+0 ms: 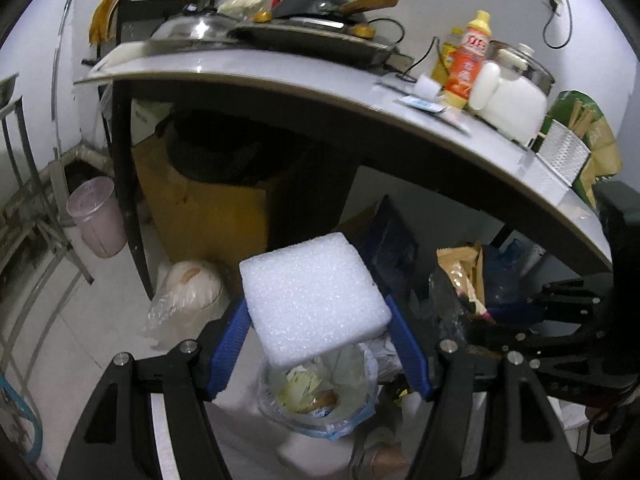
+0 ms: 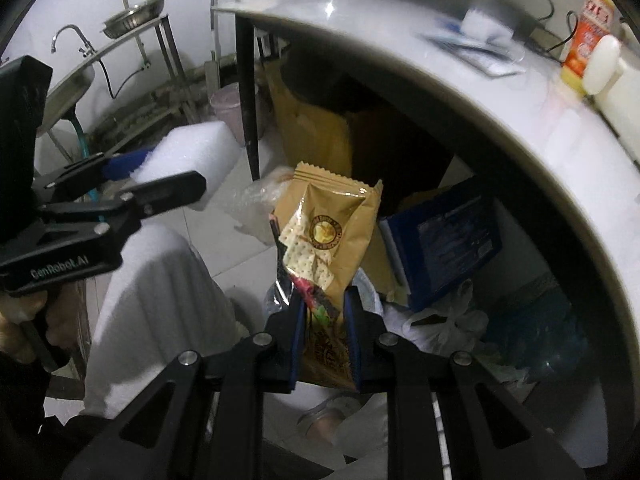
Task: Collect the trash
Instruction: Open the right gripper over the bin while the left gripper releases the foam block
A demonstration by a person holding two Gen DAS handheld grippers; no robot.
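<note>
My left gripper is shut on a white foam block and holds it in the air right above a small trash bin lined with a clear bag and holding scraps. The block also shows in the right wrist view, at the left. My right gripper is shut on a tan cracker wrapper, with a crumpled clear and red wrapper pinched alongside. The wrapper also shows at the right of the left wrist view, below the table edge.
A white table with a wok, pans, an orange bottle and a white cooker arches overhead. Under it stand a cardboard box, a blue box and plastic bags. A pink bin and a sink stand are to the left.
</note>
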